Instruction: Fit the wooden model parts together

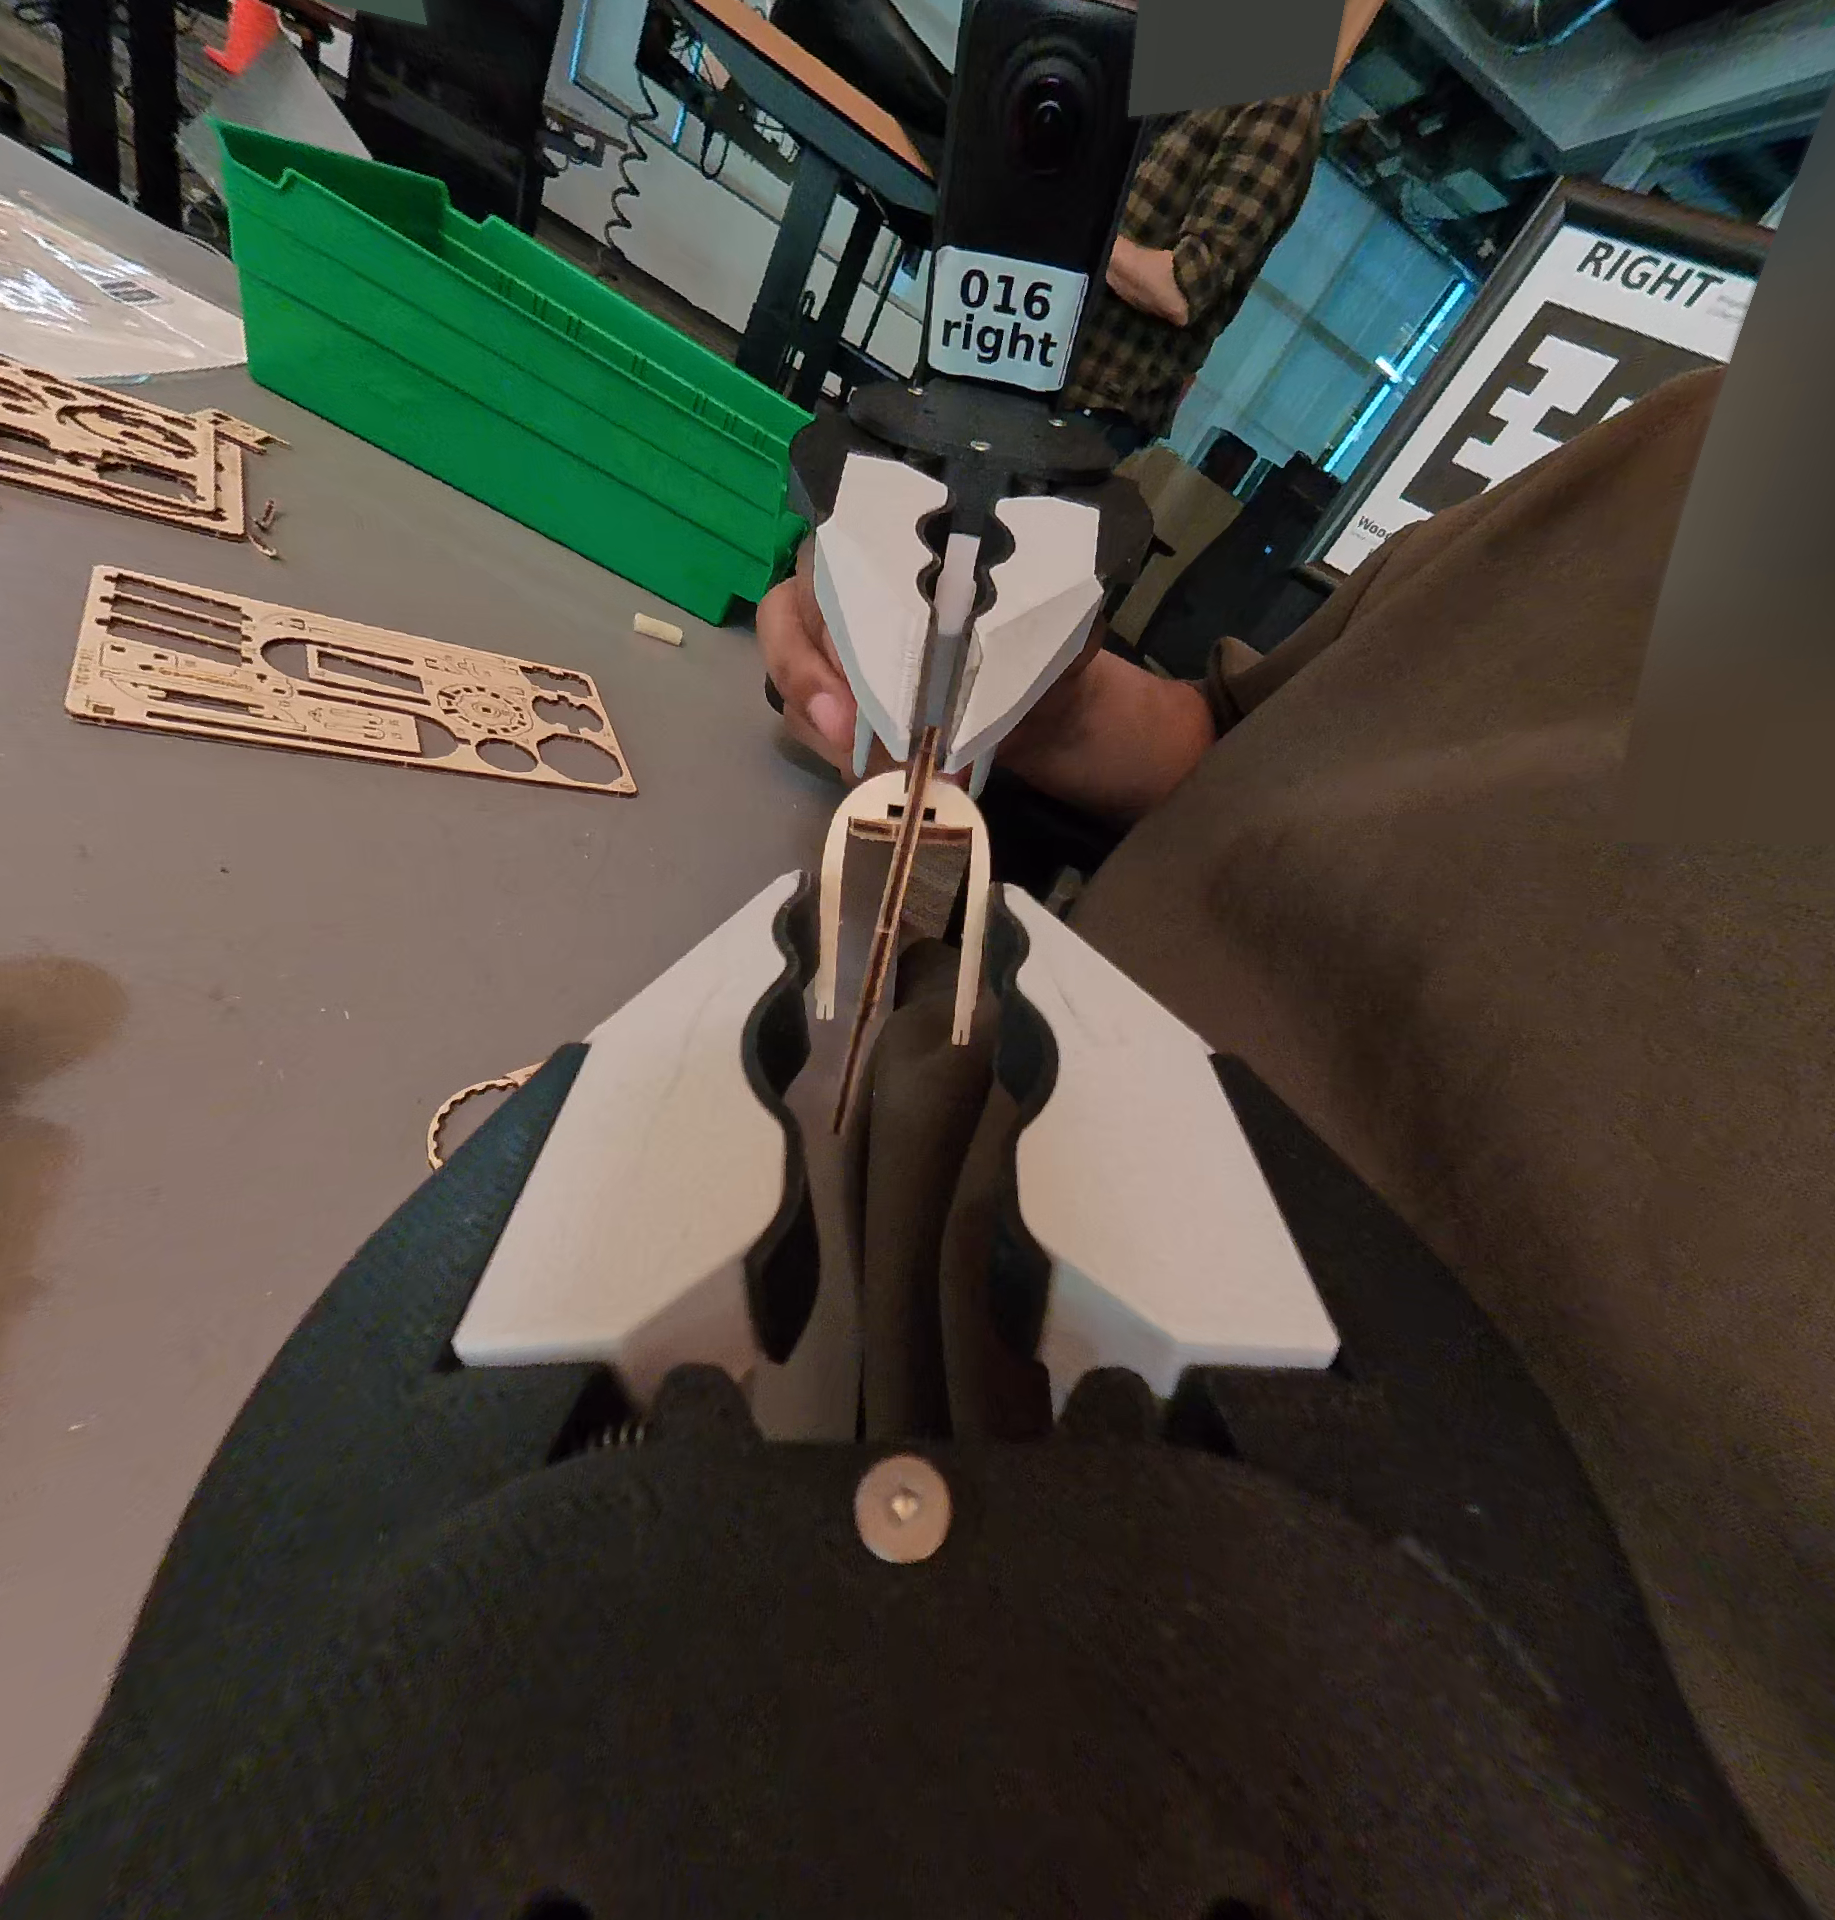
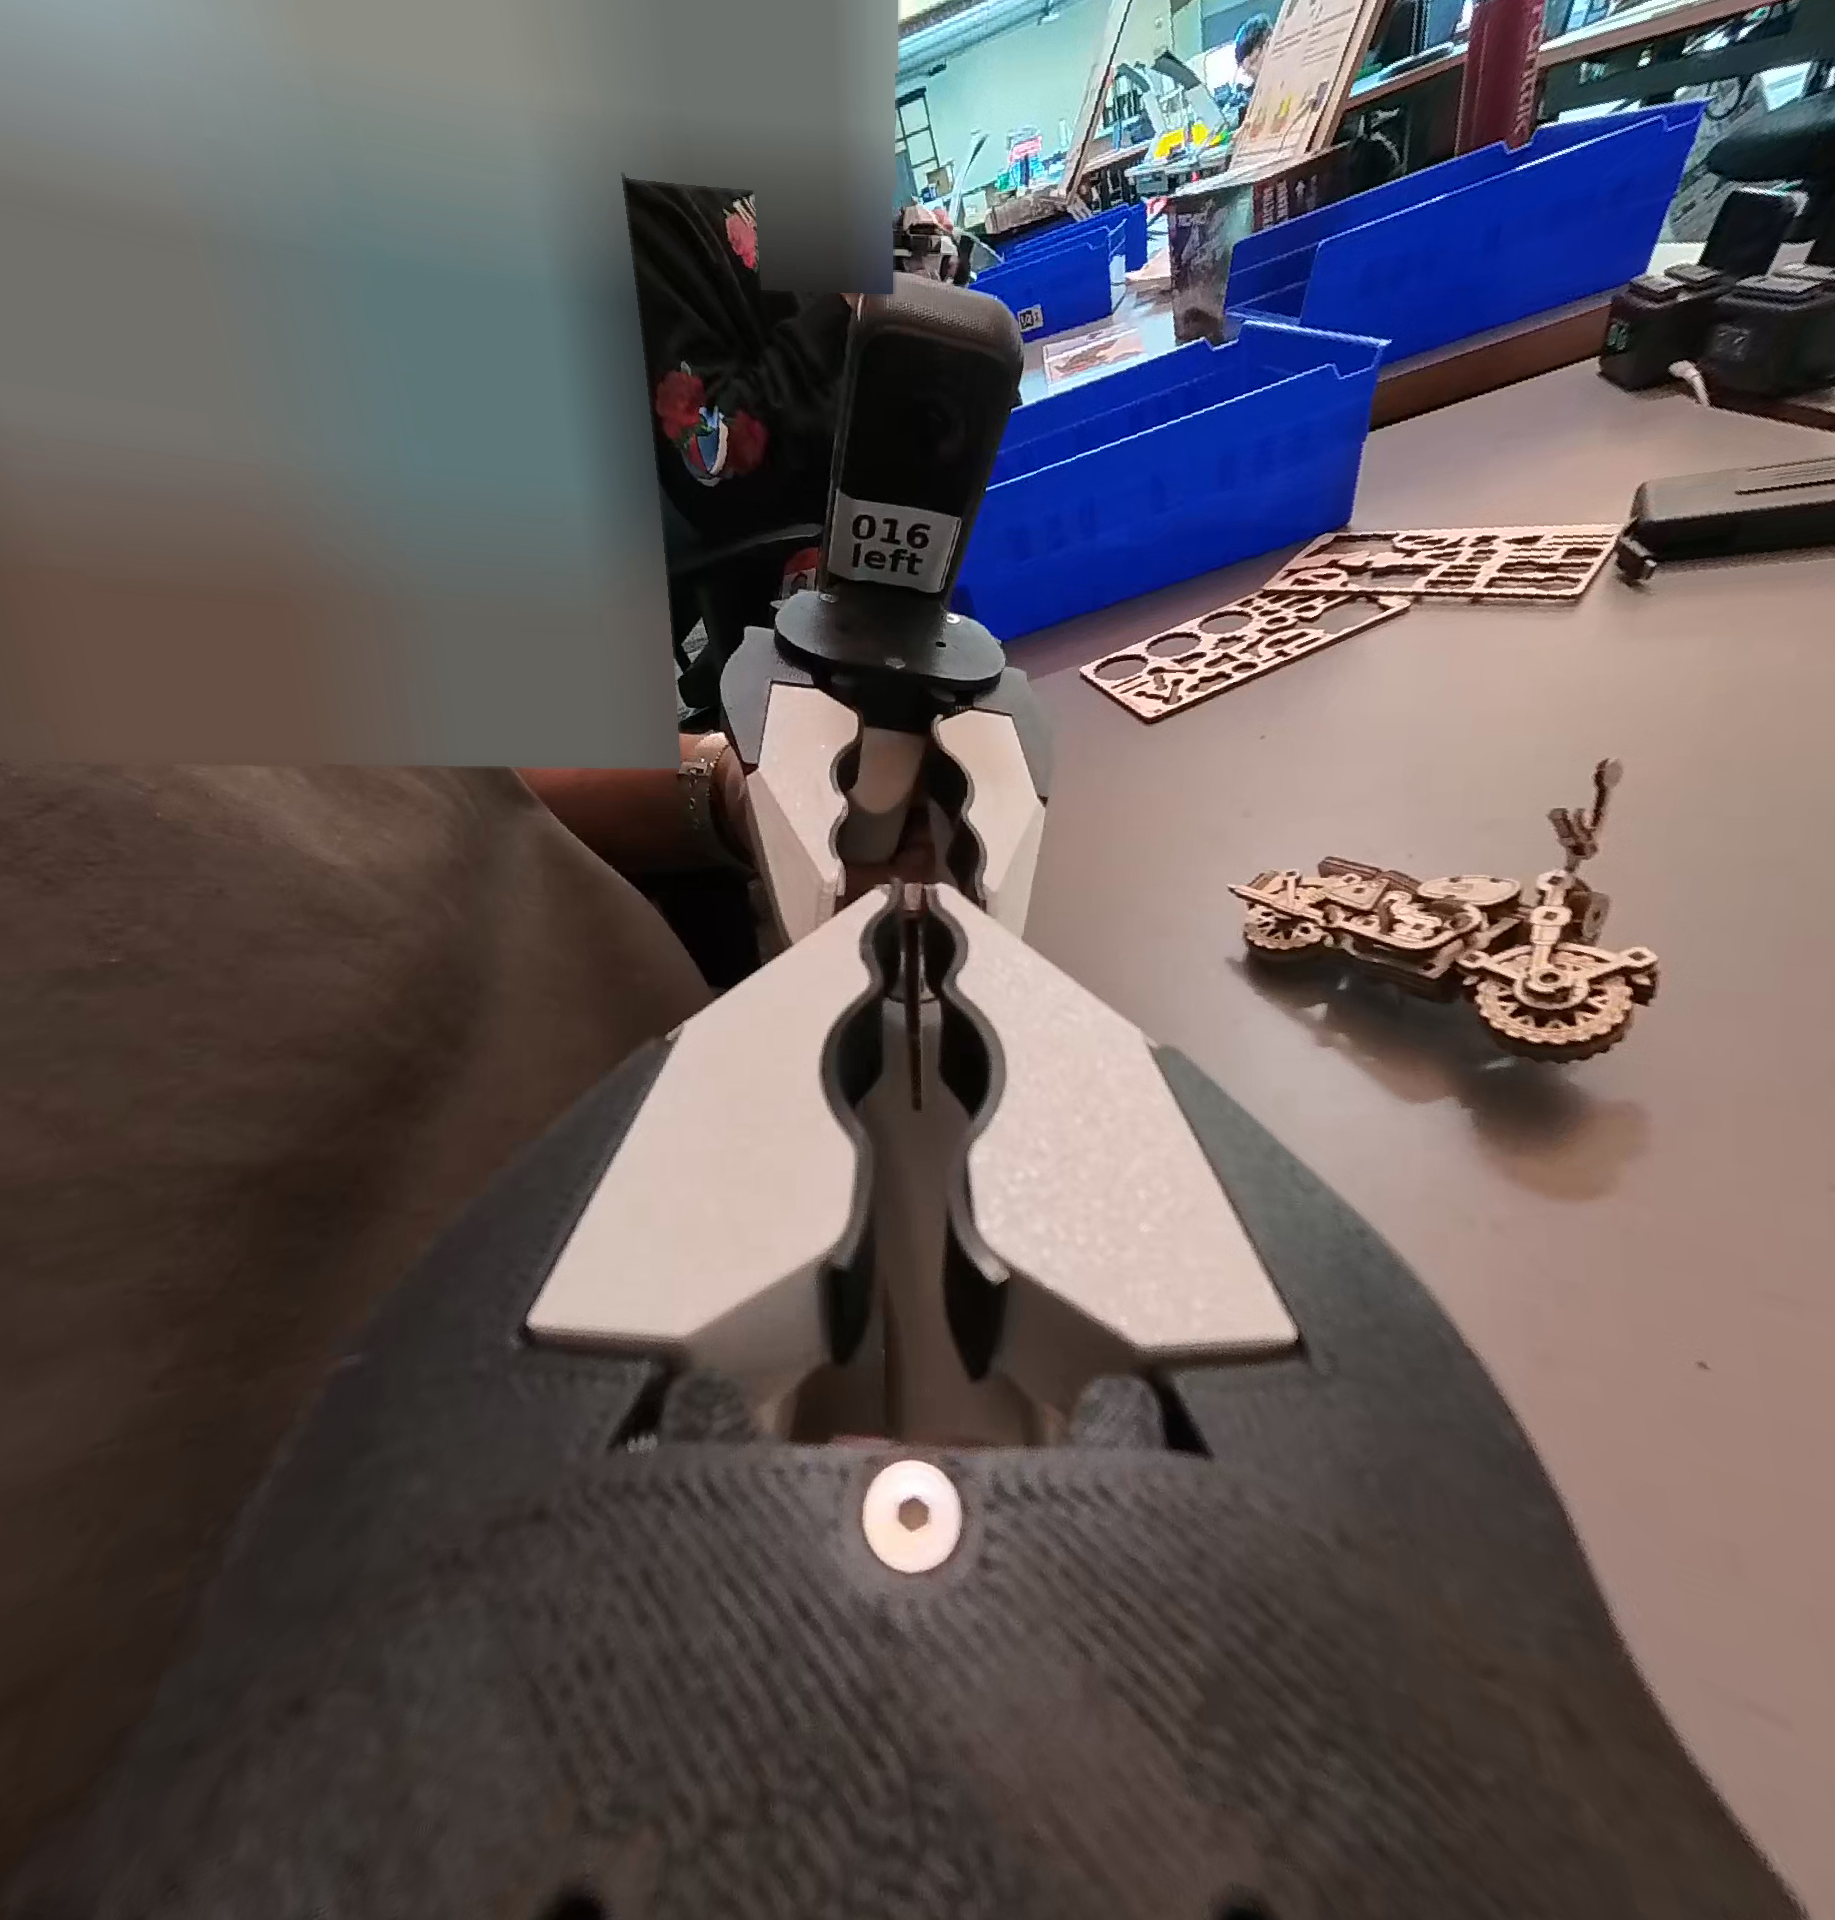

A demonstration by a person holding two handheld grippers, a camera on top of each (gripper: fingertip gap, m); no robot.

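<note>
In the left wrist view my left gripper is shut on a pale arch-shaped wooden part, with the arch's two legs against the black pads. Facing it, my right gripper is shut on a thin flat wooden part seen edge-on. This part runs through the top of the arch and back between my left fingers. In the right wrist view my right gripper pinches the same thin part at its tips. The left gripper sits just beyond, and the arch is hidden there.
A green bin and cut-out wooden sheets lie on the grey table to the left. A partly built wooden motorcycle, more sheets and blue bins are to the right. A brown sleeve is close by. Left and right tips are no more than a few centimetres apart. Between my left fingertips and the partly built wooden motorcycle there is roughly 15 centimetres.
</note>
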